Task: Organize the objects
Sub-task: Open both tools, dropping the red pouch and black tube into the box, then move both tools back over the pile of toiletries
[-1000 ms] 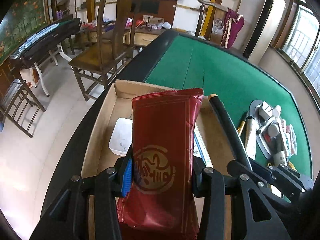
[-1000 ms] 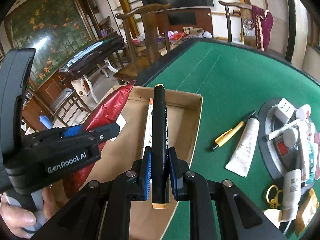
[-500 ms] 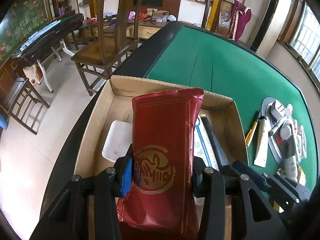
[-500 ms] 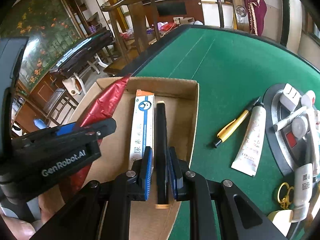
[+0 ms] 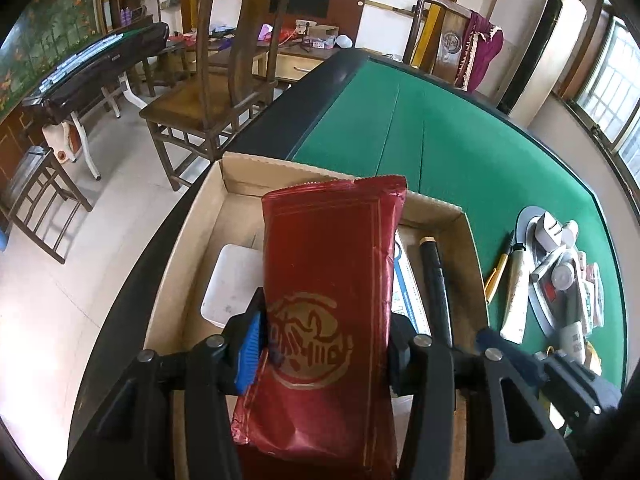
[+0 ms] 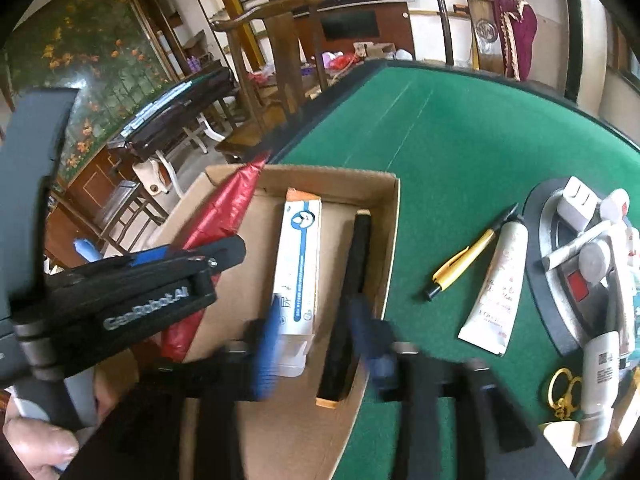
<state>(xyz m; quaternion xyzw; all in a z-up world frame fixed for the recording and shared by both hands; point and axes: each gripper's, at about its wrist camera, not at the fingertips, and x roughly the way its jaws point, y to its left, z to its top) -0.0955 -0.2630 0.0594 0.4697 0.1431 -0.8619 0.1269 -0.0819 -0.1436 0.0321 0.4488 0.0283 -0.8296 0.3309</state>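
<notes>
Two views, one cardboard box (image 5: 188,240): your left tongs (image 5: 324,340) pinch the red packet (image 5: 332,280) above it. From the right wrist, your right tongs (image 6: 316,344) have just sprung apart, the black marker (image 6: 352,280) lying loose inside the box on the green table (image 6: 460,140).

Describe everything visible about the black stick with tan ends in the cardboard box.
The black stick is long, slim and matte, with a tan cap at each end. It lies flat in the cardboard box, along its right wall and beside a white and blue carton. The right gripper has just been opening; its pads stand off it.
</notes>
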